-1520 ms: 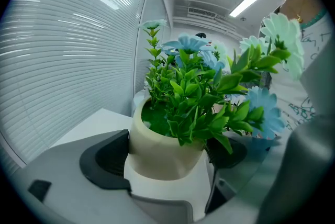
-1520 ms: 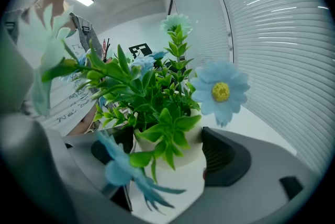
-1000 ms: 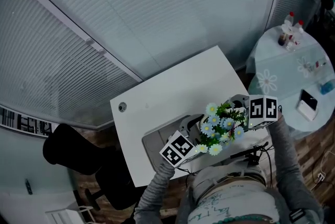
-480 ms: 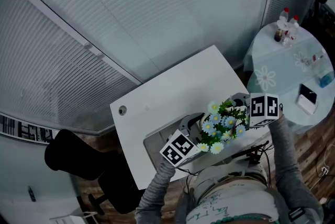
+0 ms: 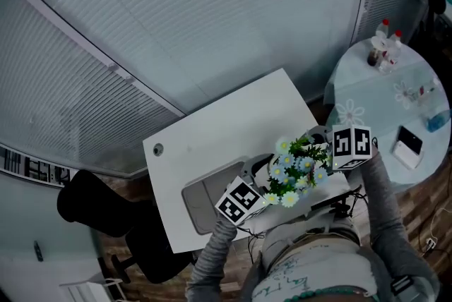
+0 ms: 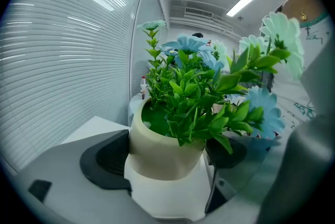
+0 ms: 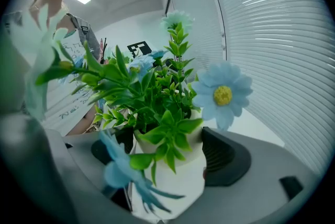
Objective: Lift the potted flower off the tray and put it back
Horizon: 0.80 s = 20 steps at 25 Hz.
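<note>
The potted flower (image 5: 296,168), pale blue daisies and green leaves in a cream pot (image 6: 162,147), hangs between both grippers near the white table's front edge. My left gripper (image 5: 256,173) is shut on the pot's one side, its black pads (image 6: 104,159) pressed to the pot wall. My right gripper (image 5: 319,140) is shut on the other side, and the right gripper view shows the pot (image 7: 180,176) between its pads (image 7: 225,157). The grey tray (image 5: 201,198) lies on the table to the left of the pot, and the pot is apart from it.
The white table (image 5: 212,131) stands against a wall of window blinds. A round table (image 5: 385,106) with bottles (image 5: 381,48) and a white box (image 5: 406,147) is at the right. A black chair (image 5: 95,205) sits at the left. Cables hang off the table's front edge.
The pot, held by both grippers throughout, has shifted right of the tray; more of the tray's bare surface now shows left of my left gripper.
</note>
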Each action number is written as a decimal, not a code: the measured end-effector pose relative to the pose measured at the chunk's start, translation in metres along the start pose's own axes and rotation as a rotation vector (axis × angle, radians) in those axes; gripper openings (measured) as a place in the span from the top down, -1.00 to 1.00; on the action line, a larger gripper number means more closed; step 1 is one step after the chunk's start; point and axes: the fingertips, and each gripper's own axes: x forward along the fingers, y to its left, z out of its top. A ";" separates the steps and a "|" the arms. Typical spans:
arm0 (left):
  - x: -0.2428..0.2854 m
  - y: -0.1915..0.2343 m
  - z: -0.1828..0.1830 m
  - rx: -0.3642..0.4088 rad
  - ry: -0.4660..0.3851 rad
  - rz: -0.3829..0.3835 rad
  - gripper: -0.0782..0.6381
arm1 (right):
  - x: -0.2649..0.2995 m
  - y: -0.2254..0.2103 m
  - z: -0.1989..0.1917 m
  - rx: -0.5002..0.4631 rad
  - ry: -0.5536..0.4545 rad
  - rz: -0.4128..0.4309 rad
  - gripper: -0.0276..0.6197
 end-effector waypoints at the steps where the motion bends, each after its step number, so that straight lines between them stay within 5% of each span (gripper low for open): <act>1: 0.002 -0.001 0.000 -0.003 0.005 0.001 -0.51 | -0.001 0.000 -0.002 -0.002 0.001 0.003 -0.28; 20: 0.009 0.004 0.002 -0.010 0.034 0.002 -0.51 | -0.003 -0.006 -0.008 0.004 -0.009 0.018 -0.28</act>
